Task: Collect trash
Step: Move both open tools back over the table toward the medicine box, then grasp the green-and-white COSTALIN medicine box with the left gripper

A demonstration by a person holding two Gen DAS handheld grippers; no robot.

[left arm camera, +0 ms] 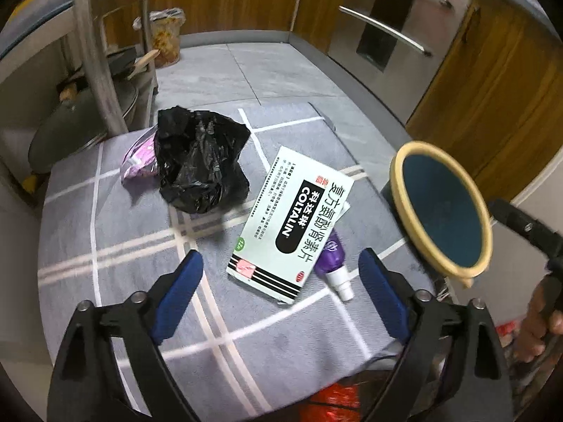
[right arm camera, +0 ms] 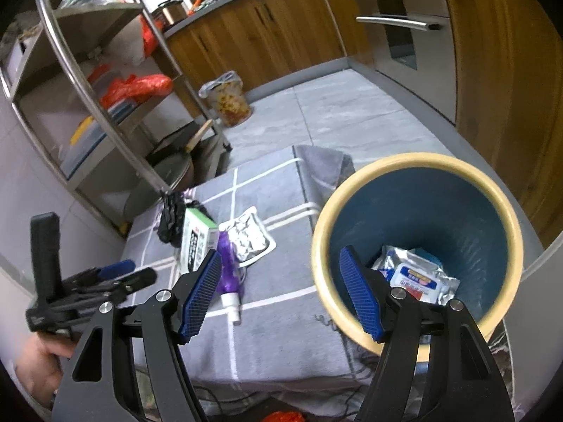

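Note:
A white Coltalin medicine box lies on the grey checked cloth, over a purple spray bottle. A crumpled black plastic bag and a pink wrapper lie further back. My left gripper is open and empty, just short of the box. A blue bin with a cream rim stands at the cloth's right edge and holds silver packets. My right gripper is open and empty by the bin's rim. A silver blister pack lies beside the bottle and box.
A metal shelf rack with pots and orange bags stands to the left. A lined small bin sits on the tiled floor behind. Wooden cabinets and an oven run along the back and right.

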